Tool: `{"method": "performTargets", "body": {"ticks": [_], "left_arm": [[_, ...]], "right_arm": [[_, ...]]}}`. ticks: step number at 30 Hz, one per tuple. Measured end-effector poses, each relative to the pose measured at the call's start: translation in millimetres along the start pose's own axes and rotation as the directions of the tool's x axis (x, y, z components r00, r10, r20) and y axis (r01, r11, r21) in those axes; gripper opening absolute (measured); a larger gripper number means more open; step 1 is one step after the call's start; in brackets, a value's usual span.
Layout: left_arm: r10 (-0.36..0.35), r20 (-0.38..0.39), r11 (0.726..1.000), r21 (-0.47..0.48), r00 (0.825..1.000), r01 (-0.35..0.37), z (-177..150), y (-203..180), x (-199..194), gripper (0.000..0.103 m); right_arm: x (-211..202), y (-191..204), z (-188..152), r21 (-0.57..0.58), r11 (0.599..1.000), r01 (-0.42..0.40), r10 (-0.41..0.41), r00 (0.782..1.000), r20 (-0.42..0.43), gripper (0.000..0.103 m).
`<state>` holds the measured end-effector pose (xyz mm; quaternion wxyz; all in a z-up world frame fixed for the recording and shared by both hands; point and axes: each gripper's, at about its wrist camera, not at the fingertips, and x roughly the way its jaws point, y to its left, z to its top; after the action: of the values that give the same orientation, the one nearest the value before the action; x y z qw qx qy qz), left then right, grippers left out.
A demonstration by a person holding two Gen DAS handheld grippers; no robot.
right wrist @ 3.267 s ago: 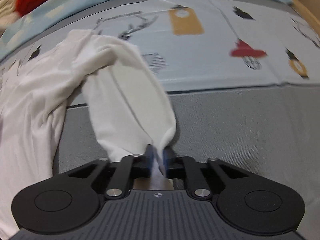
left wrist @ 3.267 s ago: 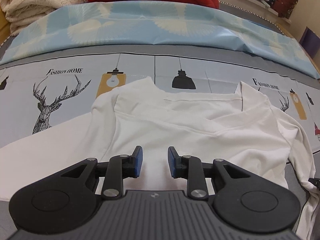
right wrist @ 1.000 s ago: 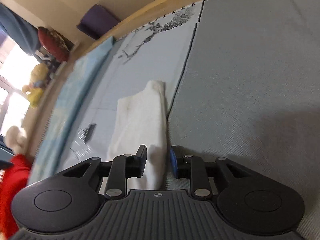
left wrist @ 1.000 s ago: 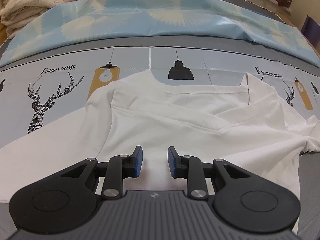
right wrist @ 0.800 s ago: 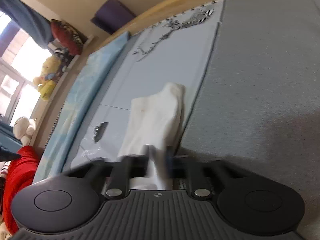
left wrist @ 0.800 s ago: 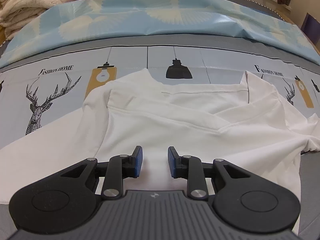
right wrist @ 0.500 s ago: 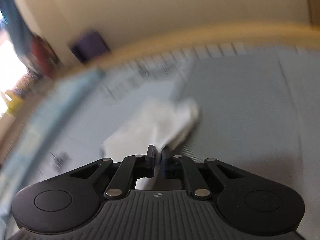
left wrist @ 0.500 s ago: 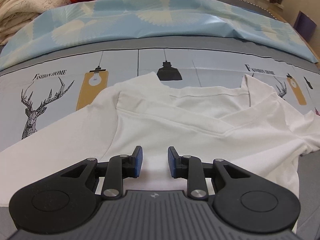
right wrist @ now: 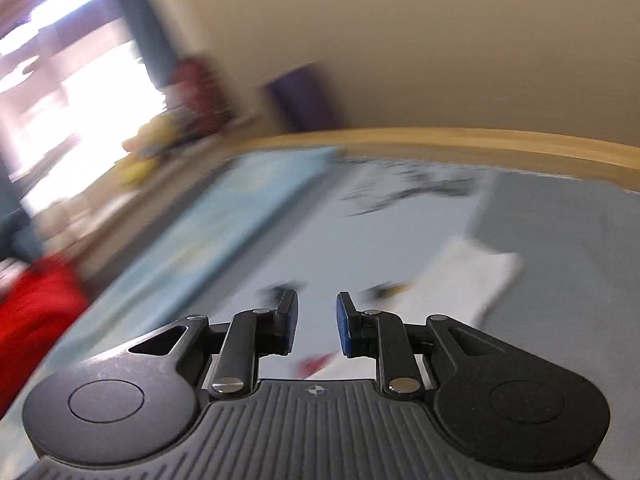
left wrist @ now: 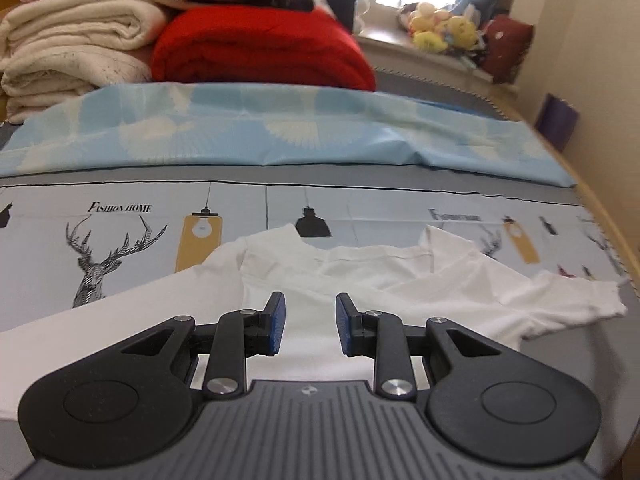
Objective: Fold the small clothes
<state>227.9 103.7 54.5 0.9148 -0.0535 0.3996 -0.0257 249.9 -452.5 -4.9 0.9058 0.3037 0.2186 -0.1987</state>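
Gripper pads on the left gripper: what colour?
Blue pads on black fingers of the left gripper; clearest in the left wrist view.

Bed [left wrist: 520,364] with grey cover, printed sheet [left wrist: 132,216] on it, white shirt [left wrist: 360,280] spread on the sheet, light-blue cloth [left wrist: 280,132] behind the shirt

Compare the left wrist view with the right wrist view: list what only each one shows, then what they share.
Only the left wrist view: the body and neckline of the white shirt spread flat, the deer print, the cream folded blankets, and the left tongs standing open with nothing between the pads.

Only the right wrist view: the right tongs, opening and empty, and the wooden bed edge, all blurred.

Both: the red blanket, the light blue patterned sheet, the shirt's sleeve and the yellow plush toys.
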Motion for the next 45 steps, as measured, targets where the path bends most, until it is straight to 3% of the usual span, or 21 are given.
{"method": "performTargets", "body": {"ticks": [3, 7, 10, 12, 13, 15, 17, 22, 26, 31, 34, 35, 38, 40, 41, 44, 45], "left_arm": [[-0.026, 0.012, 1.000, 0.018, 1.000, 0.026, -26.4, 1.6, -40.6, 0.030], [-0.107, -0.023, 0.994, 0.017, 0.994, 0.107, -92.6, -3.4, -80.1, 0.030], [-0.145, -0.055, 0.982, 0.111, 0.988, 0.150, -150.4, -22.2, -90.2, 0.030], [-0.098, -0.078, 0.972, 0.206, 0.992, 0.112, -180.0, -34.9, -88.4, 0.028], [-0.067, -0.079, 0.967, 0.240, 0.995, 0.084, -186.5, -39.7, -88.5, 0.025], [-0.078, -0.033, 0.956, 0.282, 0.996, 0.084, -190.7, -45.0, -93.2, 0.025], [-0.101, -0.029, 0.954, 0.280, 0.994, 0.105, -194.4, -46.9, -93.7, 0.025], [-0.150, -0.069, 0.922, 0.351, 0.986, 0.165, -210.2, -76.6, -88.8, 0.025], [-0.230, -0.099, 0.882, 0.399, 0.968, 0.250, -220.1, -109.8, -82.9, 0.025], [-0.304, -0.133, 0.824, 0.459, 0.943, 0.331, -234.0, -150.1, -75.3, 0.025], [-0.348, -0.155, 0.798, 0.468, 0.925, 0.379, -237.6, -172.3, -67.5, 0.025], [-0.362, -0.167, 0.788, 0.471, 0.917, 0.397, -238.8, -179.7, -64.5, 0.027], [-0.388, -0.207, 0.754, 0.489, 0.898, 0.439, -245.1, -200.2, -56.9, 0.034], [-0.387, -0.209, 0.735, 0.519, 0.898, 0.437, -250.1, -211.9, -53.9, 0.038], [-0.387, -0.206, 0.728, 0.530, 0.899, 0.435, -251.7, -216.4, -52.4, 0.038], [-0.391, -0.209, 0.725, 0.530, 0.896, 0.440, -253.4, -221.4, -46.1, 0.037], [-0.379, -0.199, 0.725, 0.543, 0.904, 0.424, -253.0, -221.6, -44.1, 0.032]], "right_arm": [[-46.1, 31.0, -13.3, -0.067, 0.982, -0.177, 0.170, 0.980, -0.105, 0.022], [-106.5, 37.0, -51.5, -0.114, 0.954, -0.277, 0.238, 0.932, -0.274, 0.022], [-140.9, 26.4, -90.7, -0.148, 0.947, -0.286, 0.209, 0.895, -0.393, 0.022], [-158.1, 11.1, -123.6, -0.153, 0.943, -0.295, 0.193, 0.861, -0.471, 0.022], [-164.5, 3.6, -140.4, -0.155, 0.944, -0.292, 0.180, 0.847, -0.500, 0.022], [-179.1, -10.7, -174.8, -0.159, 0.954, -0.254, 0.124, 0.817, -0.563, 0.023], [-182.7, -24.8, -196.4, -0.127, 0.966, -0.226, 0.099, 0.773, -0.626, 0.023], [-191.5, -35.1, -227.9, -0.146, 0.971, -0.190, 0.036, 0.719, -0.694, 0.023], [-185.6, -42.4, -231.6, -0.088, 0.977, -0.194, 0.067, 0.674, -0.736, 0.023], [-173.7, -34.0, -240.9, -0.098, 0.972, -0.214, 0.063, 0.636, -0.769, 0.023], [-172.1, -27.5, -247.7, -0.145, 0.962, -0.230, 0.035, 0.631, -0.775, 0.022], [-171.8, -24.5, -248.8, -0.156, 0.958, -0.241, 0.035, 0.639, -0.769, 0.009], [-176.6, -14.2, -239.0, -0.112, 0.943, -0.312, 0.137, 0.673, -0.727, 0.005], [-184.5, -7.7, -227.0, -0.074, 0.923, -0.378, 0.227, 0.687, -0.690, 0.005], [-186.5, -5.0, -223.8, -0.065, 0.913, -0.402, 0.254, 0.686, -0.682, 0.005], [-190.2, -2.0, -220.7, -0.024, 0.887, -0.462, 0.324, 0.656, -0.681, 0.005], [-191.9, -1.2, -219.1, -0.015, 0.878, -0.479, 0.345, 0.653, -0.674, 0.006]]}}
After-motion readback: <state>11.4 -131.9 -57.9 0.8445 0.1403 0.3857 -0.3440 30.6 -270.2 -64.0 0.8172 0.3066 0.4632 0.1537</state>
